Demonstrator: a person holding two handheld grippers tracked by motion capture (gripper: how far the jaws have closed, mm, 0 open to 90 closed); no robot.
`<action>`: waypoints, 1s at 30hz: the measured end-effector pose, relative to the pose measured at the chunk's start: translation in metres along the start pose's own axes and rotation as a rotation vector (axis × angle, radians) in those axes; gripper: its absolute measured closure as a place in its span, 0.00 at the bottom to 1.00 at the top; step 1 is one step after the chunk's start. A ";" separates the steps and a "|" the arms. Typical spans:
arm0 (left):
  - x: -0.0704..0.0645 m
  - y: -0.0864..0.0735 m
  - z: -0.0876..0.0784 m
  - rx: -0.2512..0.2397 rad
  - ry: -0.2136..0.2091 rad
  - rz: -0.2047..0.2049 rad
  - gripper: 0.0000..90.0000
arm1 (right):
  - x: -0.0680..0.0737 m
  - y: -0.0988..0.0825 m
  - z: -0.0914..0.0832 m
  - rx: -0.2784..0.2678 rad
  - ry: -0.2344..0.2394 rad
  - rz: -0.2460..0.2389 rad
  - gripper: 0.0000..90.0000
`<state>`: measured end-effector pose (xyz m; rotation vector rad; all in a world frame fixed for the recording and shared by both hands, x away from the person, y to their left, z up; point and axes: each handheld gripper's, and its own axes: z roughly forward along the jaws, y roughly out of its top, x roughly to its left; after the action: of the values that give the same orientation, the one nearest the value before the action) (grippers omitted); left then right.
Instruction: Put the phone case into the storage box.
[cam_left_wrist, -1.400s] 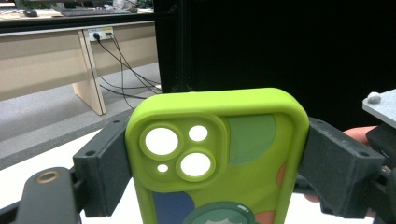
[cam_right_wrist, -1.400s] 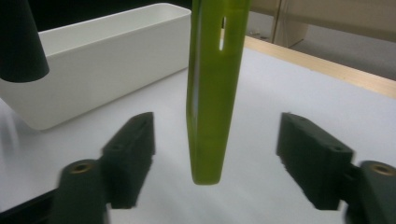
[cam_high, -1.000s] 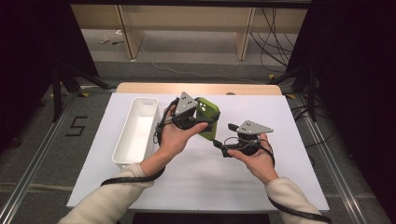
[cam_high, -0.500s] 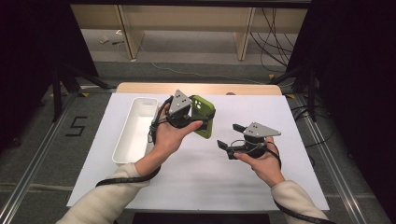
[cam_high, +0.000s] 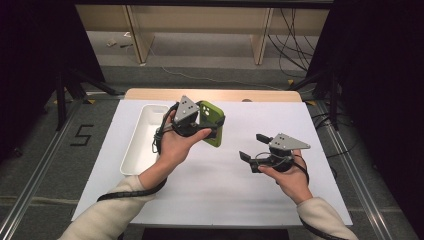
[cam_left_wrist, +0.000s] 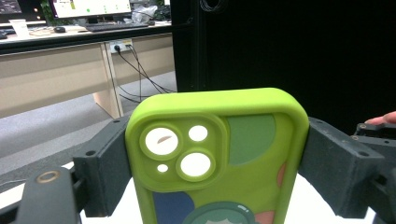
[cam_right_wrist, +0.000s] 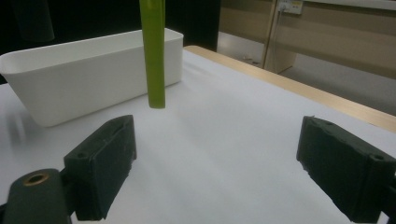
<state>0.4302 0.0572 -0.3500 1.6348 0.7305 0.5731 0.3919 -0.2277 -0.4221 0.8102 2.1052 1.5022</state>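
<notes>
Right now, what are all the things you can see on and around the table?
Phone case: one, lime green with cartoon art and camera holes, held upright above the table between the left gripper's jaws.
Bin: one, white, long and open, on the table's left side.
Table cover: one, white, over a wooden tabletop.
Desks: pale wood, on the floor beyond the table.
Cables: several, black, on the floor beyond the table.
Left gripper: one, black, clamped on the phone case's sides.
Right gripper: one, black, jaws open, nothing between them, over the table's right side.
</notes>
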 end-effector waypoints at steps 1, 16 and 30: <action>0.001 0.000 -0.001 0.000 0.003 0.003 0.18 | 0.000 0.000 -0.001 0.000 -0.003 -0.002 0.14; 0.010 0.001 -0.010 -0.004 0.032 -0.001 0.18 | -0.003 -0.005 -0.011 0.003 -0.014 0.005 0.15; 0.018 0.003 -0.018 -0.011 0.055 -0.004 0.18 | -0.007 -0.009 -0.019 -0.003 -0.033 0.019 0.16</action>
<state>0.4306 0.0820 -0.3441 1.6121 0.7693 0.6210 0.3828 -0.2478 -0.4244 0.8497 2.0767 1.4913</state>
